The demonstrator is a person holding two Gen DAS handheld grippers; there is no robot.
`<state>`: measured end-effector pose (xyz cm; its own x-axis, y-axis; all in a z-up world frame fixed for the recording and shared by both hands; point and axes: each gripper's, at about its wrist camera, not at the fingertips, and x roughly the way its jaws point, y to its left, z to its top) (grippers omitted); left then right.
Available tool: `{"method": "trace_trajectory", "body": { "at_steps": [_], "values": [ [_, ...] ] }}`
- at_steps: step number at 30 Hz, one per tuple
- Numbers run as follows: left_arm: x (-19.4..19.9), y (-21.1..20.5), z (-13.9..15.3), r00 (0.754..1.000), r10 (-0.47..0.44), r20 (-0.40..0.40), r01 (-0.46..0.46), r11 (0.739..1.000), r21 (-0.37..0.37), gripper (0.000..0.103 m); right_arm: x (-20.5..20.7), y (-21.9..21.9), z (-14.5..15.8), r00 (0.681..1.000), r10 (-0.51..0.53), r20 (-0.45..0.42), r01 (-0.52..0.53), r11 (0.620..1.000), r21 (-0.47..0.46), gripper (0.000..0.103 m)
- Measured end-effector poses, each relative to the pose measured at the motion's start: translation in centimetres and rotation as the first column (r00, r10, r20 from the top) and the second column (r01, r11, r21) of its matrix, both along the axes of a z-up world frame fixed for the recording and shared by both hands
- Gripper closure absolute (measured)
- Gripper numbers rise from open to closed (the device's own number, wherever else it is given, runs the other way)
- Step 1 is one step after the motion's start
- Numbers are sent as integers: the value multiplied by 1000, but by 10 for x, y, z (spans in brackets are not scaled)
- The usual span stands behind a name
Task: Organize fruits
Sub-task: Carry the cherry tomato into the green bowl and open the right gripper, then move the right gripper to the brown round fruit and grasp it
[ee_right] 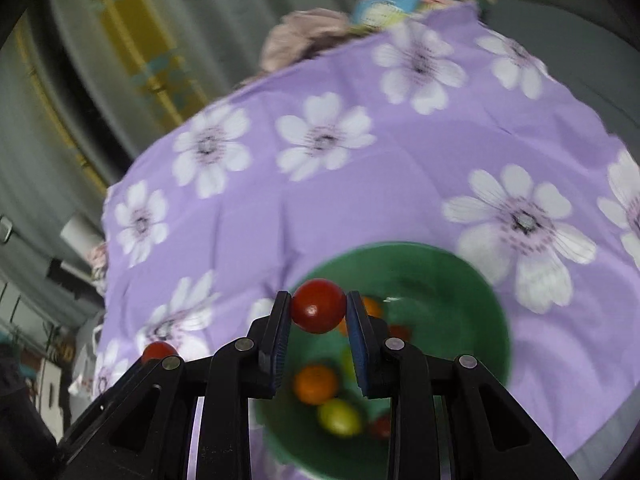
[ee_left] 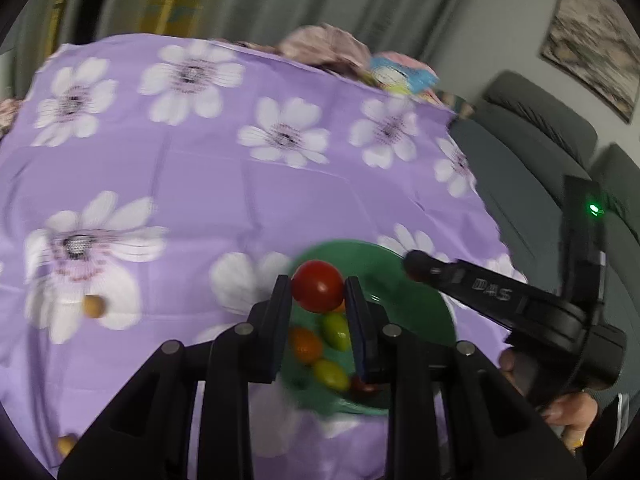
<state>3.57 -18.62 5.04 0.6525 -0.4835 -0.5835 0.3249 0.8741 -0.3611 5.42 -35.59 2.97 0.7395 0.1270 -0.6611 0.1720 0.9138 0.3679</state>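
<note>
On right tongs [ee_left: 416, 266], lettering reads "DAS".

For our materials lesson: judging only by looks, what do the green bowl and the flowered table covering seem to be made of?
The green bowl looks like smooth moulded plastic or glazed ceramic: uniform colour and a small glint near the rim; blur leaves it open. The purple flowered tablecloth looks like thin printed fabric, matte, with fold creases and an edge draping over the table.

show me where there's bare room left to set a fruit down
Bare cloth runs from the green bowl to the far edge, and right of the bowl. The bowl's near side is crowded; its far half is bare.
</note>
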Motion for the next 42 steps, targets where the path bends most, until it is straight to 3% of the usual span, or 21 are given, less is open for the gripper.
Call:
{"method": "trace_trajectory", "body": {
  "at_steps": [7,14,15,17,18,19,23,27,31,35,37,40,42],
  "values": [
    [5,-49,-17,994,-99,-51,101,994,38,76,-2,-35,-17,995,-68,-76,68,998,4,74],
    [5,-61,-29,987,-127,-96,130,991,23,76,-2,-42,-23,988,-98,-119,96,995,-26,74],
    [5,-61,-29,987,-126,-97,128,991,21,72,-3,-42,-22,986,-105,-127,101,994,-38,74],
    [3,-59,-27,988,-120,-96,122,992,23,59,-3,-40,-20,985,-112,-129,107,993,-46,67],
    [1,-56,-25,989,-116,-94,118,993,24,53,-4,-39,-19,987,-107,-122,102,994,-45,52],
    [0,-53,-23,989,-115,-93,118,993,25,52,-4,-37,-17,989,-102,-110,97,994,-46,43],
    [-8,-28,-18,993,-73,-95,76,997,34,52,-11,-31,-6,995,-84,-59,82,996,-46,43],
    [-13,17,-17,994,50,-95,-43,996,80,51,-11,-25,-1,997,-67,-41,65,997,-39,43],
    [-19,75,-29,966,221,-133,-199,967,162,51,-8,-16,0,999,-39,-36,38,999,-28,43],
    [-30,119,-53,927,314,-204,-265,935,235,53,-6,-4,3,1000,-3,-28,2,999,-43,43],
    [-36,140,-67,902,351,-252,-295,926,233,53,-5,1,3,1000,9,-29,-11,999,-42,43],
    [-45,167,-89,873,333,-356,-288,942,174,53,-3,11,3,998,44,-34,-45,998,-40,43],
    [-51,175,-95,862,337,-378,-307,941,139,53,-3,21,4,997,78,-29,-79,996,-35,43]
  ]
}}
